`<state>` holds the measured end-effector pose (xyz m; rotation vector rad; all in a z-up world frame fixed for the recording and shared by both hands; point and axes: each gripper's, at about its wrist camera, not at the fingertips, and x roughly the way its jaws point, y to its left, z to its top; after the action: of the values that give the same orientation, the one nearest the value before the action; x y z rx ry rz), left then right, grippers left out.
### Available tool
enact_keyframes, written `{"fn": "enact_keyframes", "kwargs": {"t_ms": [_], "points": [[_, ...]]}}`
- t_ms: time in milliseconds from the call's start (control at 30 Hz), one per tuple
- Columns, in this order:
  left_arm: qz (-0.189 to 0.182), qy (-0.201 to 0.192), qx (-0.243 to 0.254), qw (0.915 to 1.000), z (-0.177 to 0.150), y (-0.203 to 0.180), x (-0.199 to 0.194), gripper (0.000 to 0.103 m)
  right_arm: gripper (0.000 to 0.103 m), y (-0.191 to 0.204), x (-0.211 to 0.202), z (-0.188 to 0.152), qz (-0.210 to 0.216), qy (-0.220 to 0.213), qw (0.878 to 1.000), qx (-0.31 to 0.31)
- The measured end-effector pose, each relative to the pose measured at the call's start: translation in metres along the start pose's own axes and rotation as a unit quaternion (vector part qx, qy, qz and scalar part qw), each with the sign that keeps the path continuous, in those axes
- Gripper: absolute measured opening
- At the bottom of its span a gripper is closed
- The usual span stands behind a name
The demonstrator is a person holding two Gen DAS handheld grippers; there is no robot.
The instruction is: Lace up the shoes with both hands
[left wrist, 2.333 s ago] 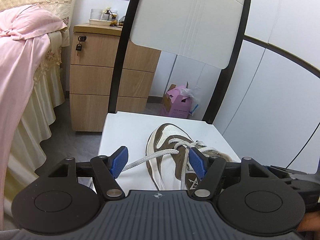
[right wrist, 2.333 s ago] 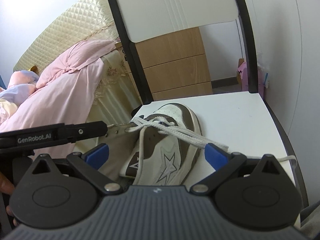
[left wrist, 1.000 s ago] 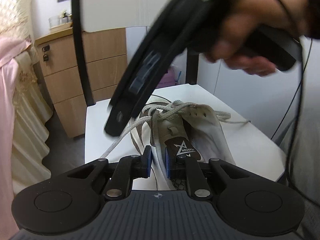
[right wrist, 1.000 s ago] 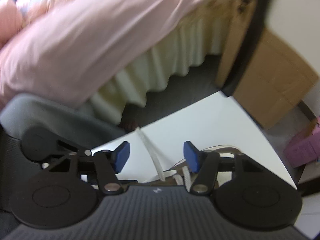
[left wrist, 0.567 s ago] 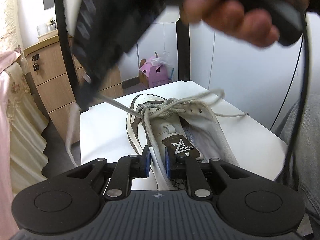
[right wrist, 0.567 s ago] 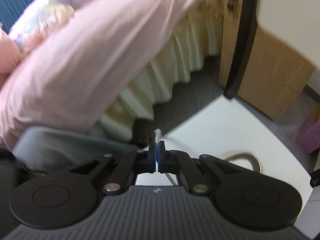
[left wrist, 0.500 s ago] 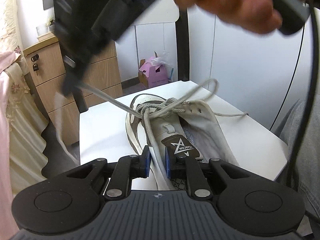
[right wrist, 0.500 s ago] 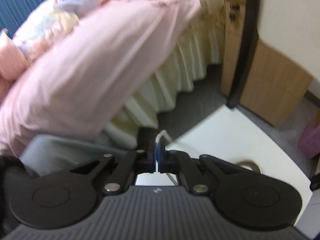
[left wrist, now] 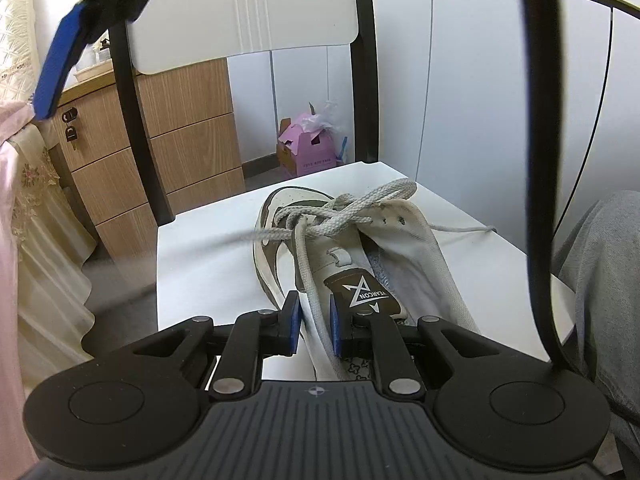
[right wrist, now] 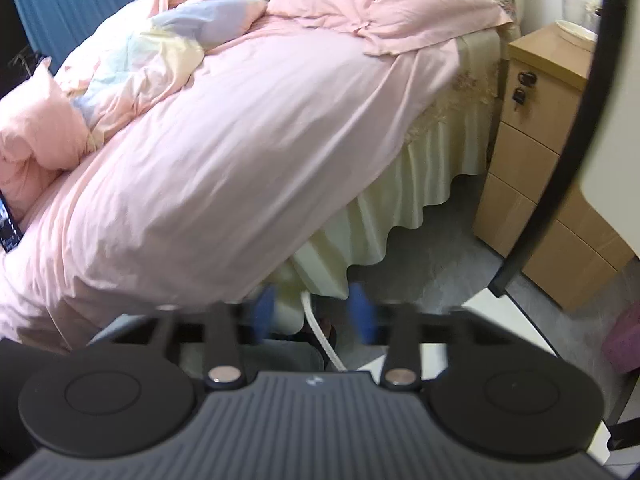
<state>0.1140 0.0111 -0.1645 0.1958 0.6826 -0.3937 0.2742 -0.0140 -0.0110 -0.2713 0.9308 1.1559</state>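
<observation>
A white and brown sneaker [left wrist: 352, 264] lies on the white chair seat [left wrist: 208, 264], its grey-white lace [left wrist: 320, 216] crossed into a loose knot over the tongue. My left gripper [left wrist: 313, 322] sits at the shoe's heel end, shut on a lace strand that runs down from the knot. In the right wrist view my right gripper [right wrist: 313, 312] is high above the seat's left edge. Its jaws are opening, with a lace strand [right wrist: 320, 336] hanging between the blurred pads but not pressed. One of its blue pads [left wrist: 60, 60] shows at the top left of the left wrist view.
The chair's black frame and white backrest [left wrist: 248, 12] rise behind the shoe. A wooden drawer cabinet [left wrist: 188, 140] and a pink box [left wrist: 308, 152] stand beyond. A bed with a pink duvet [right wrist: 240, 140] is to the left. A black cable [left wrist: 540, 160] and a grey trouser leg [left wrist: 600, 280] are at the right.
My right gripper closed on the lace, rose up and to the left pulling the strand, and its jaws have now parted. The left gripper has stayed put, still closed on its strand.
</observation>
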Motion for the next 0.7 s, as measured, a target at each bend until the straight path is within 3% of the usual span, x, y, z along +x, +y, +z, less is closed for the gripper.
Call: {"fn": "enact_keyframes", "kwargs": {"t_ms": [67, 200, 300, 400, 433, 500, 533, 567, 700], "points": [[0.0, 0.0, 0.0, 1.0, 0.001, 0.0, 0.0, 0.016, 0.049, -0.009, 0.002, -0.005, -0.008, 0.012, 1.0, 0.007], [0.0, 0.0, 0.0, 1.0, 0.001, 0.0, -0.001, 0.016, 0.048, -0.032, 0.019, -0.025, -0.029, 0.079, 0.996, 0.019], [0.001, 0.0, 0.0, 1.0, 0.001, -0.001, 0.0, 0.016, 0.048, -0.053, 0.041, -0.053, -0.039, 0.153, 0.987, 0.041], [0.0, 0.0, 0.0, 1.0, 0.001, -0.001, -0.001, 0.016, 0.046, -0.068, 0.058, -0.072, -0.049, 0.189, 0.979, 0.053], [0.0, 0.0, 0.0, 1.0, 0.001, -0.001, -0.001, 0.016, 0.04, -0.07, 0.062, -0.077, -0.05, 0.198, 0.978, 0.052], [-0.001, 0.0, 0.001, 1.0, 0.001, -0.002, -0.001, 0.016, 0.026, -0.071, 0.069, -0.084, -0.056, 0.206, 0.976, 0.043], [-0.001, 0.001, 0.001, 1.0, 0.001, -0.001, -0.001, 0.016, 0.01, -0.069, 0.071, -0.086, -0.056, 0.208, 0.976, 0.042], [-0.002, 0.001, 0.001, 1.0, 0.001, -0.001, -0.001, 0.016, 0.004, -0.066, 0.071, -0.087, -0.054, 0.207, 0.976, 0.038], [-0.008, 0.005, 0.001, 1.0, 0.002, -0.002, 0.0, 0.018, 0.003, -0.053, 0.054, -0.08, -0.036, 0.155, 0.987, 0.032]]}}
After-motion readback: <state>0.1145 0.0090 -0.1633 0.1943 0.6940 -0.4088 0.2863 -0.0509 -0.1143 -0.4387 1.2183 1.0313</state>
